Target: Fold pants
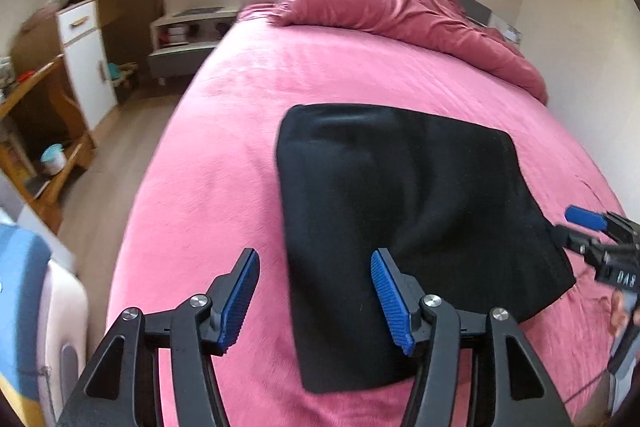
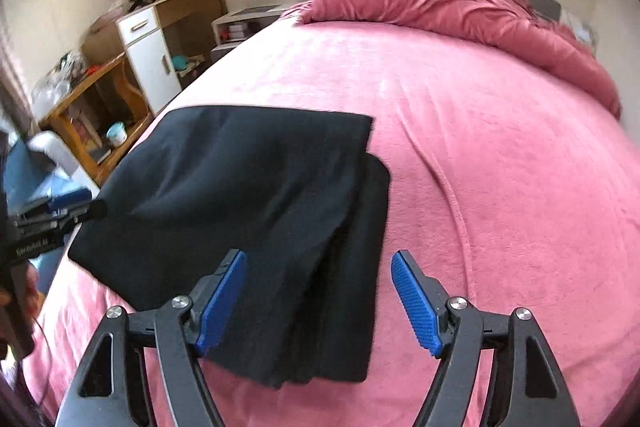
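Observation:
The black pants (image 1: 400,211) lie folded into a flat rectangle on the pink bed (image 1: 224,155). In the right wrist view the pants (image 2: 248,211) show stacked layers along their right edge. My left gripper (image 1: 316,267) is open and empty above the pants' near left edge. My right gripper (image 2: 320,269) is open and empty above the pants' near right edge. The right gripper also shows at the right edge of the left wrist view (image 1: 592,227), beside the pants. The left gripper shows at the left of the right wrist view (image 2: 68,207).
A crumpled pink duvet (image 1: 408,15) lies at the head of the bed. A wooden desk and white cabinet (image 1: 84,43) stand left of the bed across a strip of floor (image 1: 120,163). A low bedside shelf (image 1: 188,39) stands by the wall under the window.

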A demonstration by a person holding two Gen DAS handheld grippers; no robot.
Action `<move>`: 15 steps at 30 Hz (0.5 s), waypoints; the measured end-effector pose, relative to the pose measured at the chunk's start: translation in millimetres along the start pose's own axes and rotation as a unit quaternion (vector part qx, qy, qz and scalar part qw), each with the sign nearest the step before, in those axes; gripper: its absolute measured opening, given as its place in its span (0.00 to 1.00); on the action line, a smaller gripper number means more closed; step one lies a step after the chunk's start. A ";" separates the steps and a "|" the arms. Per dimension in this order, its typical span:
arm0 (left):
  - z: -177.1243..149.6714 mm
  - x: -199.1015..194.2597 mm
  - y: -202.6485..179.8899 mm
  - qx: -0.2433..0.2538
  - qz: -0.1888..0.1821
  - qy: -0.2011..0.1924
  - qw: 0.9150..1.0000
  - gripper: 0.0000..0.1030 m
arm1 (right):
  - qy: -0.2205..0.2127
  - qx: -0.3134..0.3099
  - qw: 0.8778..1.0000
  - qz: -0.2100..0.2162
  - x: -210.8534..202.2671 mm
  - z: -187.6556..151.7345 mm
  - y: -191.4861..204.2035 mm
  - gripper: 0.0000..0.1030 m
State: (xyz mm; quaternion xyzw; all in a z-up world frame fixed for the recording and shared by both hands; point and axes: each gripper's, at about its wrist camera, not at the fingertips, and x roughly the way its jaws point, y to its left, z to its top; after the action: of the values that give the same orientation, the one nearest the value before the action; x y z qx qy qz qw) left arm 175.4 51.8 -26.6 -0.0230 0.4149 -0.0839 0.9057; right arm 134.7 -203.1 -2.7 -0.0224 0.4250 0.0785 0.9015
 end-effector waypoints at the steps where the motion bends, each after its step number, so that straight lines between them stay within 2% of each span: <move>1: -3.7 -0.6 -0.1 -0.002 0.009 0.003 1.000 0.58 | 0.004 -0.009 1.000 -0.010 0.4 -3.5 5.3 0.73; 5: -13.9 -2.8 -7.3 0.015 0.032 0.011 0.999 0.58 | 0.053 -0.025 0.996 -0.069 19.7 -16.7 9.4 0.71; 8: -15.4 1.1 -9.3 0.022 0.042 0.021 0.999 0.60 | 0.055 -0.013 0.996 -0.076 22.6 -22.0 5.3 0.71; 10: -14.2 2.0 -2.0 -0.001 0.033 0.030 0.999 0.62 | 0.055 -0.003 0.995 -0.079 24.8 -24.7 3.4 0.72; 15: -20.5 -21.2 1.4 -0.015 0.030 0.014 0.999 0.62 | 0.046 0.043 0.995 -0.072 13.4 -27.5 -3.9 0.72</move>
State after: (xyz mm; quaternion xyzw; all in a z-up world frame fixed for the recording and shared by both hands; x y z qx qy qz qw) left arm 146.4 57.4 -24.4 -0.0233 0.4289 -0.0508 0.9016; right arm 122.7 -208.3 -30.7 -0.0180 0.4663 -0.0055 0.8844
